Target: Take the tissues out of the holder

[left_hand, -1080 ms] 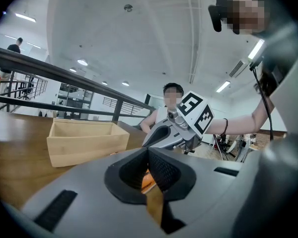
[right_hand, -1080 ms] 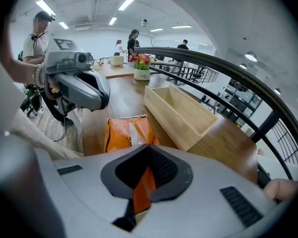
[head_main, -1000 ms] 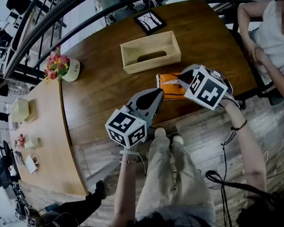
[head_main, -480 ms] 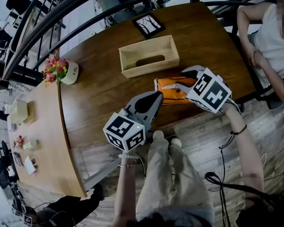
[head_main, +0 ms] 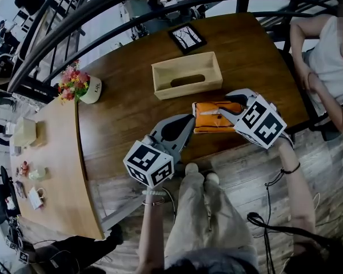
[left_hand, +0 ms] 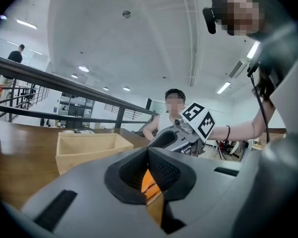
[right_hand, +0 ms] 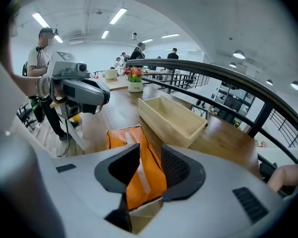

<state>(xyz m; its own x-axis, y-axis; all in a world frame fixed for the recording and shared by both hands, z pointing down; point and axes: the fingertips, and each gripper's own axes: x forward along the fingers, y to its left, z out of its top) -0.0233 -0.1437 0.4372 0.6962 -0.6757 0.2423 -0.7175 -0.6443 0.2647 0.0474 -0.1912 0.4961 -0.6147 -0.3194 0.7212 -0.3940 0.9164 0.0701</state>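
Observation:
The empty light wooden holder (head_main: pixel 187 75) stands on the dark table (head_main: pixel 131 113). An orange tissue pack (head_main: pixel 216 116) lies on the table in front of it, apart from it. My right gripper (head_main: pixel 235 108) is shut on the pack's near end; in the right gripper view the orange pack (right_hand: pixel 126 139) fills the gap between the jaws of that gripper (right_hand: pixel 148 165), with the holder (right_hand: pixel 171 120) beyond. My left gripper (head_main: pixel 183 124) hovers to the pack's left with jaws together and nothing in them. The left gripper view shows that gripper (left_hand: pixel 149 168), the holder (left_hand: pixel 89 150) and the right gripper (left_hand: pixel 181 135).
A pot of flowers (head_main: pixel 78 84) stands at the table's left end and a framed picture (head_main: pixel 187 37) lies behind the holder. A person (head_main: pixel 326 61) sits at the right end. A lighter table (head_main: pixel 51 153) with small items adjoins on the left. A railing runs behind.
The head camera has shifted a little. The pack, holder and both grippers keep about the same places relative to each other.

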